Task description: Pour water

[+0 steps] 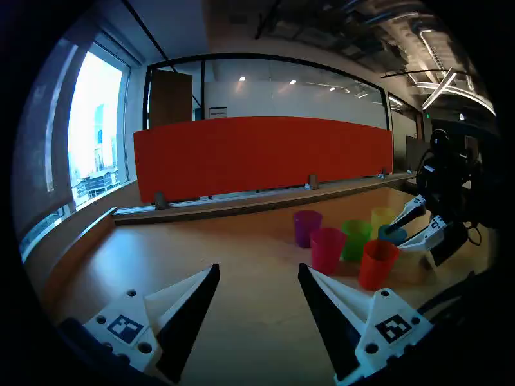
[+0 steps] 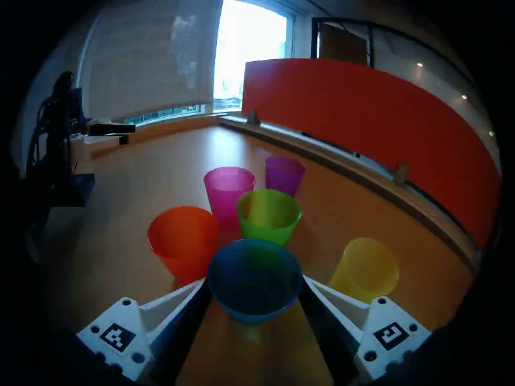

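Cups update: our right gripper [image 2: 255, 283] has both fingers pinched on the blue cup [image 2: 255, 305] at bottom centre of the right gripper view, green cup [image 2: 268, 215] and orange cup [image 2: 183, 239] just above it on the table [image 2: 141, 180]. We've got the left gripper [image 1: 258, 269] spread wide, holding nothing.

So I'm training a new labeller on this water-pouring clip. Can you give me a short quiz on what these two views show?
1. True or false: the left gripper is closed on a cup.
2. Which cup sits between the right gripper's fingers? A) orange cup B) blue cup C) yellow cup
3. How many cups are there in all?

Key
1: false, it is open with nothing between its fingers.
2: B.
3: six, counting also the purple cup, pink cup and green cup.
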A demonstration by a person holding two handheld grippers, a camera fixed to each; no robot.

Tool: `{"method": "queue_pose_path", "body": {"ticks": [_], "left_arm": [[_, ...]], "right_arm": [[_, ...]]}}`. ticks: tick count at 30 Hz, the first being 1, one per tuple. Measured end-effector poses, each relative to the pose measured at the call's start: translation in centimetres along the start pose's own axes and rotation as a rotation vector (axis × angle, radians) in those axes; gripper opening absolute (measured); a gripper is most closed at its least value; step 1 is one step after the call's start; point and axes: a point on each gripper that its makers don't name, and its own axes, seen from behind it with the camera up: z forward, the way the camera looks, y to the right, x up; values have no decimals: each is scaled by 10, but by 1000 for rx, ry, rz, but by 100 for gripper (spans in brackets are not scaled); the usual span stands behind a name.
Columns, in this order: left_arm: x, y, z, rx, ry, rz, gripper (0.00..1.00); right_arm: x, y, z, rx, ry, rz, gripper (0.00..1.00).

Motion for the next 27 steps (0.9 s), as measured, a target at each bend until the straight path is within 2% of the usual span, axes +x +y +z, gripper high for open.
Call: {"method": "queue_pose_path", "body": {"ticks": [12, 21, 27], "left_arm": [[3, 0, -2, -2, 7, -1, 90], [9, 4, -5, -14, 15, 1, 90], [11, 11, -5, -34, 17, 6, 90]], "right_arm": [[5, -2, -5, -16, 36, 33, 92], [31, -12, -25, -42, 139, 45, 92], [51, -19, -38, -70, 225, 57, 92]]}}
